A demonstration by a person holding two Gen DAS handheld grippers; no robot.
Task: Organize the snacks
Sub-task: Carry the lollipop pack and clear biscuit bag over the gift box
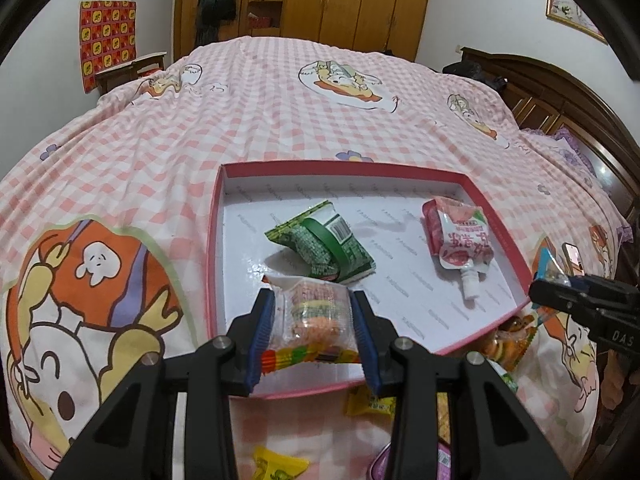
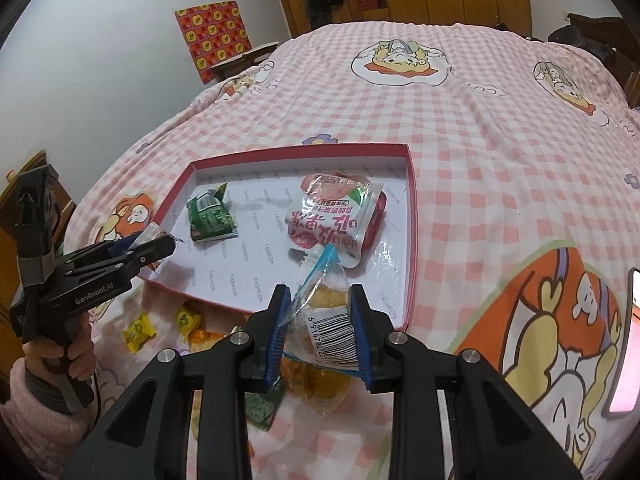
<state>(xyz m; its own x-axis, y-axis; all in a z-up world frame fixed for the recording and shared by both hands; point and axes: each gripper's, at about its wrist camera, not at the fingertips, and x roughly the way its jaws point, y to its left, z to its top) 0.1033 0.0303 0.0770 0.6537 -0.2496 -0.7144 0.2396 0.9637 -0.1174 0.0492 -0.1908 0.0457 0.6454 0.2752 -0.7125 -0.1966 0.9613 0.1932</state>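
Pink sleeve (image 2: 28, 404), perhaps fleece, shows only from right wrist.

Black hand-held gripper (image 2: 318, 332), blue ribbed pads (image 2: 278, 336), fuzzy pink sleeve (image 2: 36, 412).

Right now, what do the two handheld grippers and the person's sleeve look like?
Both the left gripper and the right gripper are matte black with silver pivot bolts and ribbed blue pads. The left one's body reads GenRobot.AI. A fluffy pink sleeve covers the left wrist.
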